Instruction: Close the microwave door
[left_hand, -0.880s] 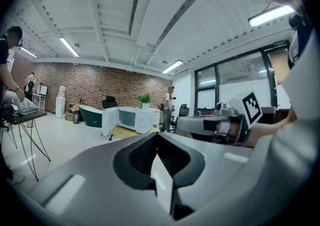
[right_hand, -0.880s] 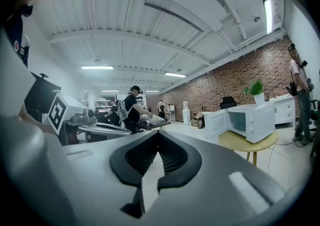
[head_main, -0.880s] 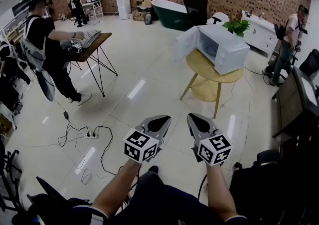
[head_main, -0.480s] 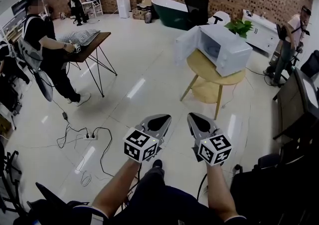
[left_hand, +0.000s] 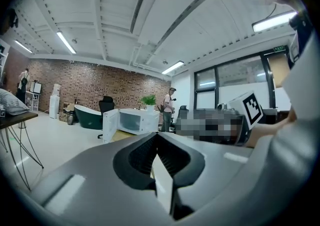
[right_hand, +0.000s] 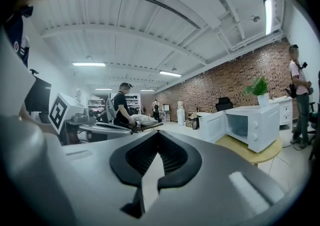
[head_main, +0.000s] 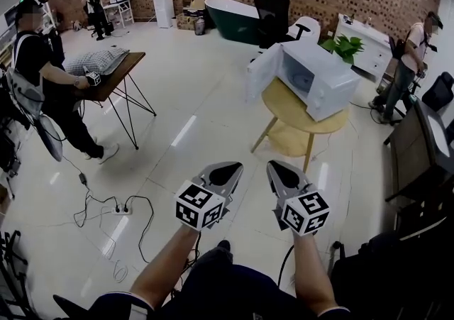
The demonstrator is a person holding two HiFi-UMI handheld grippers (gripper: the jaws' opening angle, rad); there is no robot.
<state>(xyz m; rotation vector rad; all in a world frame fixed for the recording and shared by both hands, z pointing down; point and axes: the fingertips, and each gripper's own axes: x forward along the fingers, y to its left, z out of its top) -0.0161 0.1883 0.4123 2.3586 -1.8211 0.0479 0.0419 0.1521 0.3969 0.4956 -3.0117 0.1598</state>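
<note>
Head view: boxy white microwave (head_main: 328, 76), door (head_main: 260, 72) open, on round wood tbl (head_main: 285, 101).

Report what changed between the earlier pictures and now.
The person in black beside the dark folding table straightened and drew an arm back from the grey pillow. The head view edged slightly toward the white microwave. Unchanged: its door open, left claw and right claw shut and empty.

white box microwave (head_main: 320, 76): on round wooden table (head_main: 305, 109)
its open door (head_main: 260, 72): microwave's left side
potted green plant (head_main: 345, 47): behind microwave
</note>
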